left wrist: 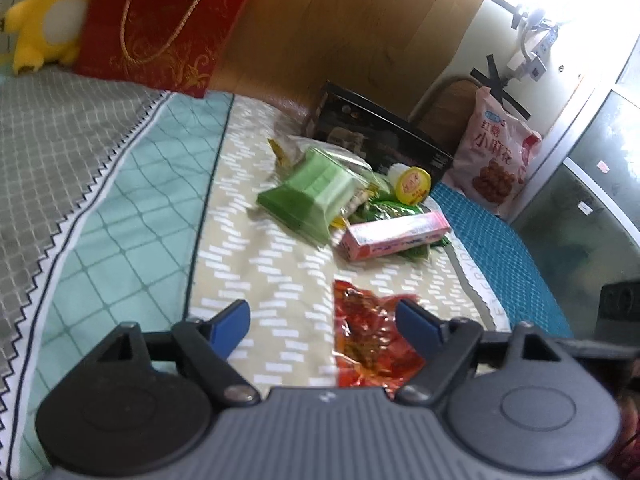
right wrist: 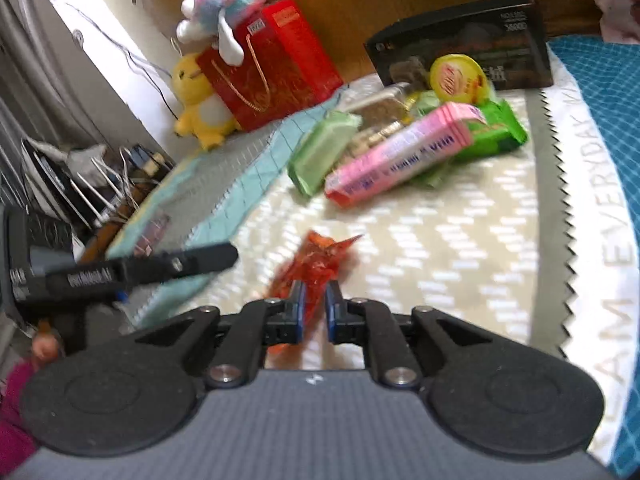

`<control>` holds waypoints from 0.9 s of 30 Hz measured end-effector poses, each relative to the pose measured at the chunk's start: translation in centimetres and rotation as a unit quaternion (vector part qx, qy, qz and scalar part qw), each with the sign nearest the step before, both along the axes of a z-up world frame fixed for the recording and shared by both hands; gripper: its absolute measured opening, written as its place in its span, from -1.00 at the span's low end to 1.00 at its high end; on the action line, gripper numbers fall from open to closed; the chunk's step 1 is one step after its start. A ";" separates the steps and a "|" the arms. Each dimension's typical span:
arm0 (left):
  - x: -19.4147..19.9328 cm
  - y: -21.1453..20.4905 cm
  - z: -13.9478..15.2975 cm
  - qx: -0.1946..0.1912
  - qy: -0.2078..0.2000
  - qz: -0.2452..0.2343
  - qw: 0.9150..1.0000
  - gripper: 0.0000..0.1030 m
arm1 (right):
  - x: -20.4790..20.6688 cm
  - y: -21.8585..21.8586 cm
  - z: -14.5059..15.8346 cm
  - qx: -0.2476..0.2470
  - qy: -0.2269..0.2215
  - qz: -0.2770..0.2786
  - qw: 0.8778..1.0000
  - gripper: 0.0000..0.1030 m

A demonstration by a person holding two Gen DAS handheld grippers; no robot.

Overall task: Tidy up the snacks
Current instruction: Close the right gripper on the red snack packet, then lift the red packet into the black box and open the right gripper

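Observation:
Snacks lie in a pile on the bedspread (left wrist: 256, 248): a green packet (left wrist: 312, 196), a pink box (left wrist: 396, 236), a yellow-lidded cup (left wrist: 412, 182) and a black box (left wrist: 380, 136) behind them. My left gripper (left wrist: 324, 322) is open, just above the bed, with a red-orange crinkly packet (left wrist: 368, 340) lying between its fingers, nearer the right one. In the right wrist view my right gripper (right wrist: 314, 312) is shut on that red-orange packet (right wrist: 320, 260), low over the bed. The pile shows ahead: the pink box (right wrist: 400, 156), green packets (right wrist: 320, 152) and the yellow lid (right wrist: 460, 80).
A red gift bag (left wrist: 160, 28) and a yellow plush (left wrist: 44, 20) stand at the headboard. A pink snack bag (left wrist: 496, 152) leans at the far right. A blue blanket (left wrist: 516, 256) covers the bed's right edge. The left gripper's body (right wrist: 120, 272) shows at left.

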State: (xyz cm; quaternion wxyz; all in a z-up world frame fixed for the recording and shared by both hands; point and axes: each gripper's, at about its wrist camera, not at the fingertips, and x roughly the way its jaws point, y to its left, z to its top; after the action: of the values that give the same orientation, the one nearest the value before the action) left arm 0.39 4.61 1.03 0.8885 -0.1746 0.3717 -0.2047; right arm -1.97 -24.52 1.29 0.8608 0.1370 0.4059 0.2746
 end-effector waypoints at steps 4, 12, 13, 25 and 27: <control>0.3 -0.5 0.0 -0.013 0.007 -0.020 1.000 0.59 | -0.7 -0.3 0.5 -0.030 -0.047 0.001 0.998 -0.06; 1.8 -2.1 -1.1 -0.068 0.054 -0.070 0.994 0.48 | 0.7 0.1 -1.6 0.019 -0.008 0.006 1.000 -0.09; 1.9 -2.1 -1.2 -0.073 0.057 -0.071 0.993 0.41 | 1.1 -0.1 -1.9 0.037 -0.007 0.003 0.999 -0.09; 2.3 -3.4 -2.1 -0.123 0.083 -0.091 0.985 -0.35 | 0.8 -2.0 -2.1 0.093 0.007 -0.039 0.995 -0.33; 2.6 -4.1 -1.7 -0.115 0.077 -0.094 0.986 -0.56 | 0.8 -2.7 -1.9 0.102 0.008 -0.054 0.993 -0.40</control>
State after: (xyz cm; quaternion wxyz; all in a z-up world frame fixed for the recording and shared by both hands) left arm 3.04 0.50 -0.71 0.8081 -0.2549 0.4280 -0.3142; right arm -1.17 -27.20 -0.64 0.8524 0.2482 0.3750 0.2669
